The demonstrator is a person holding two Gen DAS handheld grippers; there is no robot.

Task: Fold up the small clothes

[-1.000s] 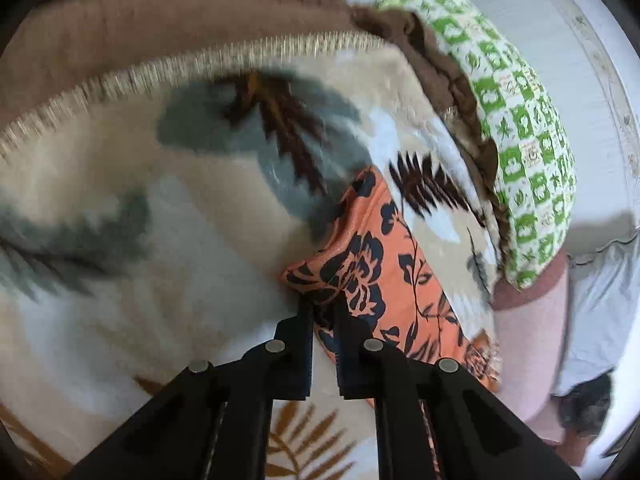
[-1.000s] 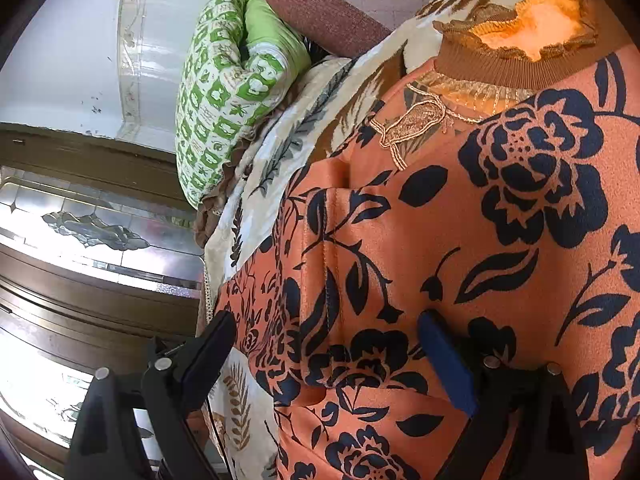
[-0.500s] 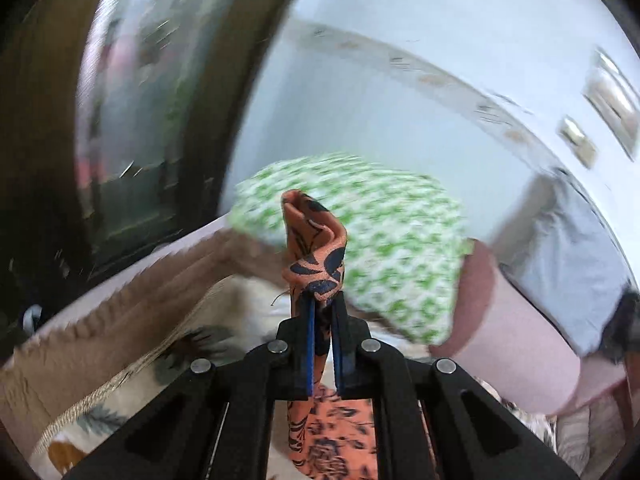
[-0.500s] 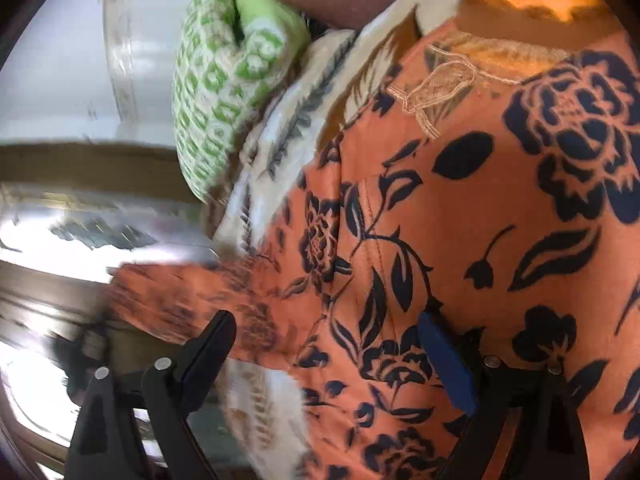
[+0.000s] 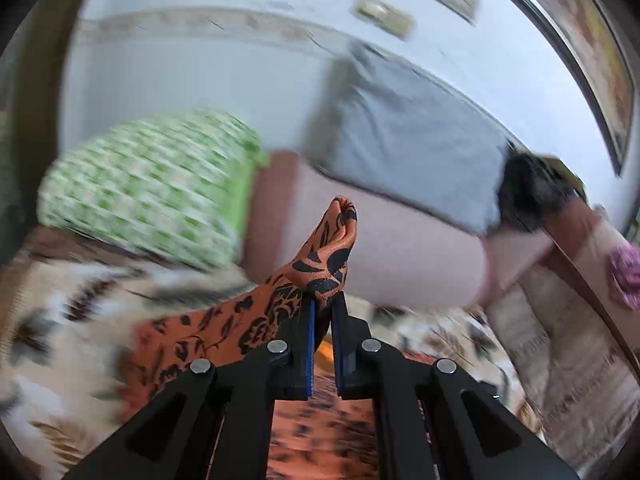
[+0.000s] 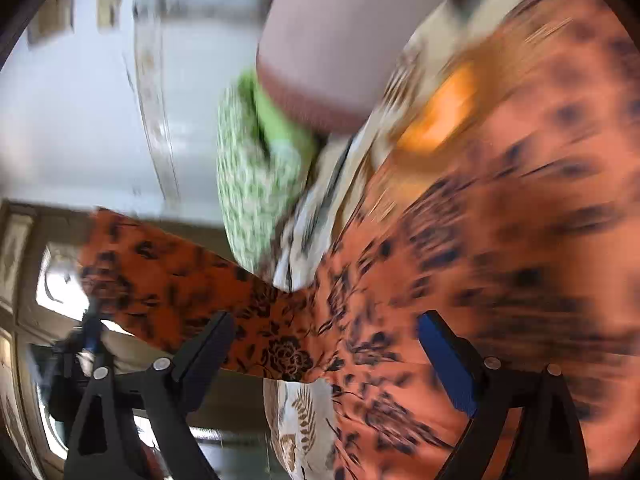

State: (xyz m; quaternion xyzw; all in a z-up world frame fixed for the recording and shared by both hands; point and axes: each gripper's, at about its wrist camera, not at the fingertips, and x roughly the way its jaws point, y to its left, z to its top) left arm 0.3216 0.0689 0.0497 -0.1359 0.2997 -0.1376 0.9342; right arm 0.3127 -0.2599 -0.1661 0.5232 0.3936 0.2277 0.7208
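a: orange garment: thin woven cloth, faint sheen, printed with dark flowers. same cloth at 3 o'clock in the right wrist view, blurred.

b: left gripper: matt black plastic, blue pads, bright metal pins. right gripper likewise.

a: leaf-print blanket: soft, fuzzy. green patterned quilt at 9 o'clock: matt cotton-like cloth.

b: wall: smooth, painted, matt.
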